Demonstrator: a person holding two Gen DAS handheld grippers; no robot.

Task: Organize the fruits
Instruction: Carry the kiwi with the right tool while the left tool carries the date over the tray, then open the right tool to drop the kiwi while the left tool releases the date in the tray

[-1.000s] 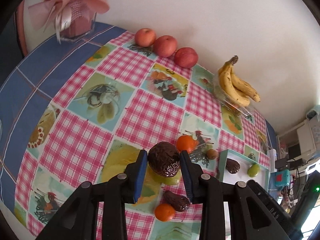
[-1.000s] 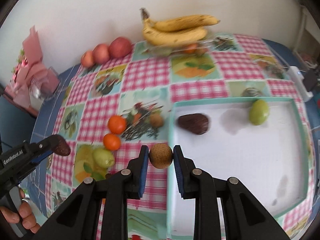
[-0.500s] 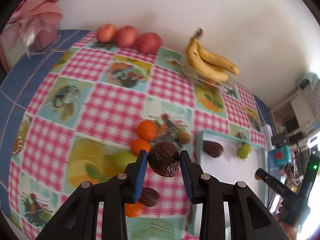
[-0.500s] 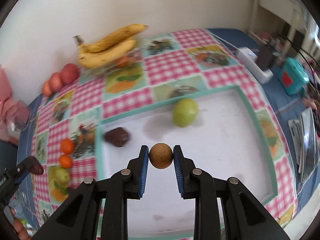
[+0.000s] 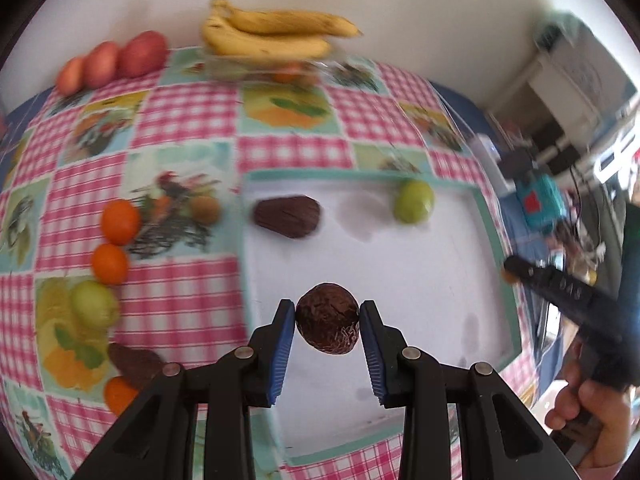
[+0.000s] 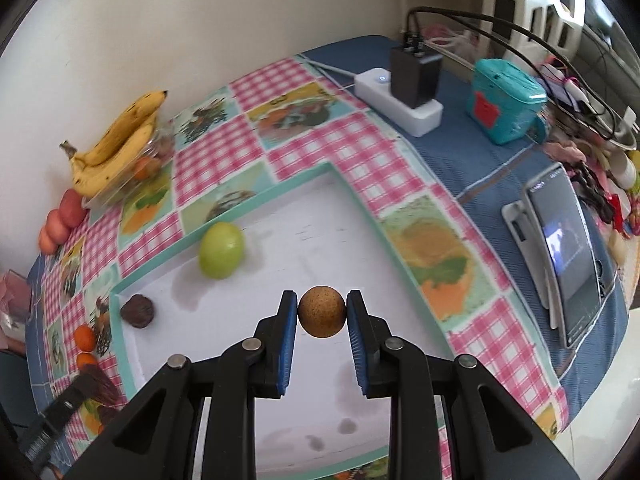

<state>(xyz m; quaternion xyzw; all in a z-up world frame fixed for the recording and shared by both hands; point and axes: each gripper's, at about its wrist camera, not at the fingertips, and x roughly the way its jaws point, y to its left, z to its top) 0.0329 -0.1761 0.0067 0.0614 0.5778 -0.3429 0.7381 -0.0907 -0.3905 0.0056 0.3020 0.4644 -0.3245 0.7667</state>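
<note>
My left gripper (image 5: 327, 324) is shut on a dark brown wrinkled fruit (image 5: 327, 325), held above the white tray (image 5: 494, 240) with a teal rim. My right gripper (image 6: 322, 312) is shut on a small round tan fruit (image 6: 322, 311), held above the same tray (image 6: 352, 196). In the tray lie a dark brown fruit (image 5: 288, 216) and a green fruit (image 5: 413, 201), which also show in the right wrist view as the brown fruit (image 6: 137, 310) and the green fruit (image 6: 221, 249). The right gripper (image 5: 520, 270) shows at the tray's right edge in the left wrist view.
Left of the tray lie two oranges (image 5: 119, 220), a small tan fruit (image 5: 205, 209), a green fruit (image 5: 94, 304), a dark fruit (image 5: 134, 362) and another orange (image 5: 118, 394). Bananas (image 5: 272, 34) and apples (image 5: 116, 60) sit by the wall. A power strip (image 6: 400, 98), teal box (image 6: 506, 100) and tablet (image 6: 568, 252) lie right.
Both grippers have swung right with their fruits, from over the tablecloth to above the tray. The right gripper has moved toward the tray's right side.
</note>
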